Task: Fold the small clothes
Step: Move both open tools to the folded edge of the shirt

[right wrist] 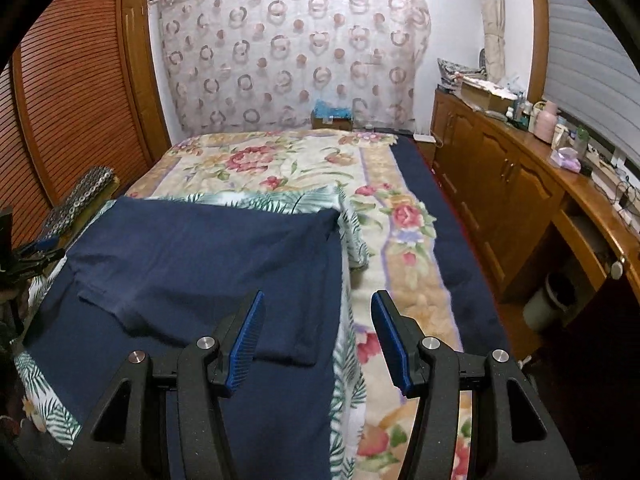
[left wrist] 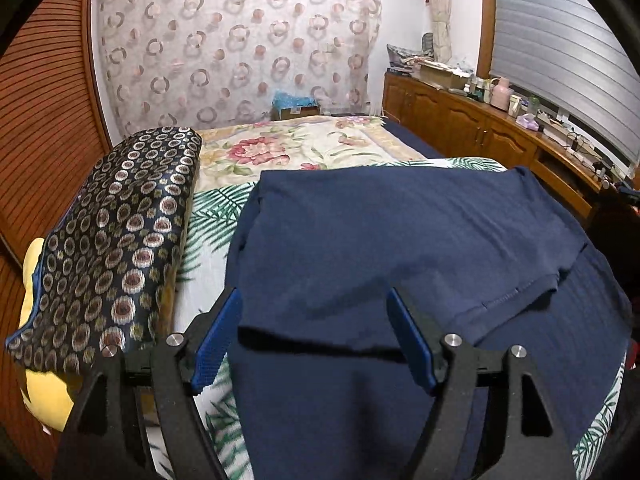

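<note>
Bedroom walls and a ring-patterned curtain [left wrist: 236, 48] fill the background of the left wrist view, with a slatted wooden door [left wrist: 44, 128] on the left and a long wooden cabinet [left wrist: 460, 120] under a shuttered window on the right. On the bed lies a floral blanket [left wrist: 288, 148], and nearer the camera a palm-leaf printed cloth [left wrist: 208, 224] is spread over a raised surface. A navy garment [left wrist: 400, 240] lies flat on that cloth, with one layer folded over another so that a stitched hem runs across its right side. To the left sits a dark cushion with round medallions [left wrist: 116, 240] resting on something yellow [left wrist: 44, 396]. The left gripper [left wrist: 314, 336] hovers over the near part of the garment with its blue pads [left wrist: 214, 344] spread wide, nothing pinched between them.

From the right wrist view, the same curtain [right wrist: 292, 52] and cabinet [right wrist: 500, 184] appear, the cabinet top crowded with bottles and boxes (too small to identify). The navy garment [right wrist: 192, 264] covers the palm-leaf cloth [right wrist: 348, 380], its right edge running close to where that cloth drops onto the floral blanket [right wrist: 404, 216]. The right gripper [right wrist: 318, 340] has its jaws parted, one blue pad [right wrist: 246, 344] above the garment's right edge and the other above the blanket; it grips nothing.
</note>
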Demonstrator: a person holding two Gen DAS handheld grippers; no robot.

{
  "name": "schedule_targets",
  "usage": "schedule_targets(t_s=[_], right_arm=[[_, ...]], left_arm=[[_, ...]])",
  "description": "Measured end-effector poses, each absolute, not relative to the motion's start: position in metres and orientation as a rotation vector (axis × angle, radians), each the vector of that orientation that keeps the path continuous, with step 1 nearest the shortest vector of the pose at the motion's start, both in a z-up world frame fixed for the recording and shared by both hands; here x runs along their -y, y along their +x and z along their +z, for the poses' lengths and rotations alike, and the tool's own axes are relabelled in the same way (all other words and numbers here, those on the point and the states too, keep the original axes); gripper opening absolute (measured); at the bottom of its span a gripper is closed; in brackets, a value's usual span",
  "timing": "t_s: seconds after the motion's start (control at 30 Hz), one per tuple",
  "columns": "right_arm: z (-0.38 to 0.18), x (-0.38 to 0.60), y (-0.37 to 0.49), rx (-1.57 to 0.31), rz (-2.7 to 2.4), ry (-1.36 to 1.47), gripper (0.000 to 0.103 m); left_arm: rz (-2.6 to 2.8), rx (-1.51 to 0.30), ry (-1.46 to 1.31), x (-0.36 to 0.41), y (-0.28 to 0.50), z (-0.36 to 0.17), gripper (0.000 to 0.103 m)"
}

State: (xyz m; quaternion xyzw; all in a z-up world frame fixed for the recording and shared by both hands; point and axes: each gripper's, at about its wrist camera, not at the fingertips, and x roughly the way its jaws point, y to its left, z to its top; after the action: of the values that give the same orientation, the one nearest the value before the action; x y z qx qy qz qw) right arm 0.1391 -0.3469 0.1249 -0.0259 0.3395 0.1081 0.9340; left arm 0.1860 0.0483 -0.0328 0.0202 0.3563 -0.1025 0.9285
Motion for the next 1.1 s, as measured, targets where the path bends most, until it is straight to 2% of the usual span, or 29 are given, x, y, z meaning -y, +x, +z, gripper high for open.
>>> schedule_targets(t_s=[0.37,0.77,0.83,0.93,1.0,1.1], right_arm=[[0.044,0.321,0.167,-0.863,0.254,-0.023,0.057],[0.040,0.325,0.206,-0.863,0.255,-0.014,0.057],[0.037,0.325,0.210,-0.859,0.260,-0.008,0.057],[0.035,0.324,0.209,-0.853,0.262,-0.015,0.057],[0.034,0.324,0.210,-0.850,0.263,-0.019,0.057],[0.036,0.322,0.202,-0.842,0.259,-0.038,0.057]], left_arm=[[-0.167,-0.808,0.030,-0.058,0.187,-0.053,0.075],[-0.178,-0.830,-0.033,-0.063,0.201,-0.057,0.075],[-0.169,-0.826,-0.028,-0.063,0.204,-0.057,0.073],[-0.152,-0.835,-0.015,-0.063,0.211,-0.059,0.064],[-0.141,-0.851,-0.005,-0.063,0.215,-0.063,0.054],[-0.108,-0.875,0.019,-0.061,0.220,-0.069,0.047]])
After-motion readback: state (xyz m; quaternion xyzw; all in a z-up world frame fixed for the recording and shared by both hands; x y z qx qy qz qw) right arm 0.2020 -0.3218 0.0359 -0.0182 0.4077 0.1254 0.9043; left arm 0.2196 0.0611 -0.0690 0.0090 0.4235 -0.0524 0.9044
